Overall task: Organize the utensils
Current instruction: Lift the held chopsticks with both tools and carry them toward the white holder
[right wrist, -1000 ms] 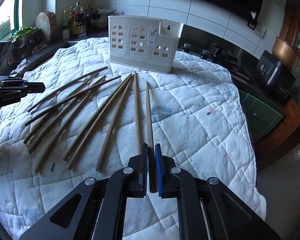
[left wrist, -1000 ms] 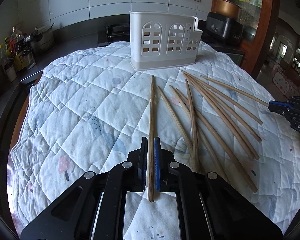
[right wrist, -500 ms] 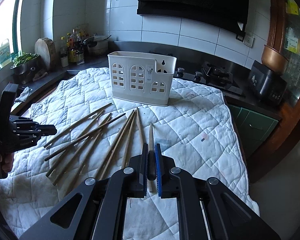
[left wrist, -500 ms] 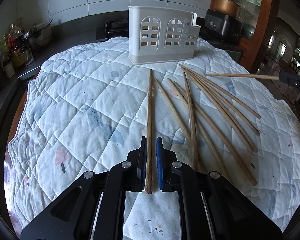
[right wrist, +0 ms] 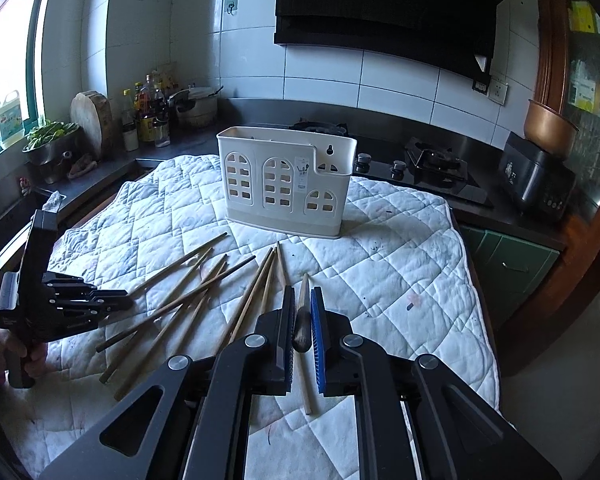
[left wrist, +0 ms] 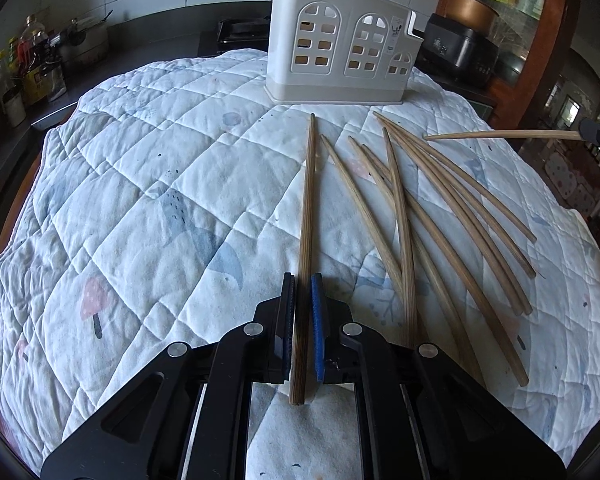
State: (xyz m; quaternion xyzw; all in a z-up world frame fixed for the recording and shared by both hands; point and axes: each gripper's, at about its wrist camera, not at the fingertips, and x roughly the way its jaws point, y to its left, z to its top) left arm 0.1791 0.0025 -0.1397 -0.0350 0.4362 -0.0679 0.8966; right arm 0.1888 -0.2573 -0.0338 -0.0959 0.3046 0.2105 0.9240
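A white quilt point(left wrist: 148, 184) with small pictures on it covers the bench, and dark kitchen counter runs past its far and left edges. On the counter by the far left corner stand some bottles point(right wrist: 150, 116), a round wooden board point(right wrist: 92, 124) and a metal bowl of green leaves point(right wrist: 50, 140). In the right wrist view, a hand point(right wrist: 8, 354) at the quilt's left edge holds the left gripper point(left wrist: 302, 308). Its two fingers are pressed tight on the near end of one chopstick point(left wrist: 307, 216). That stick lies flat on the quilt and points to the far edge. Just right of it, more loose chopsticks point(left wrist: 440, 216) lie spread out like a fan in the middle of the quilt, some crossing each other. Behind the sticks, near the quilt's far edge, stands the white holder point(right wrist: 286, 182) with little window holes in its front wall. It stands up straight, and I cannot tell if anything is inside. Next comes the right gripper point(right wrist: 302, 320), its two fingers squeezed narrow on a second chopstick point(right wrist: 302, 304). This stick is up off the quilt, as the left wrist view shows, with its thin tip toward the holder. Off the quilt's far right corner are a black stove point(right wrist: 424, 168) and a dark cooker point(right wrist: 536, 176) on the counter.
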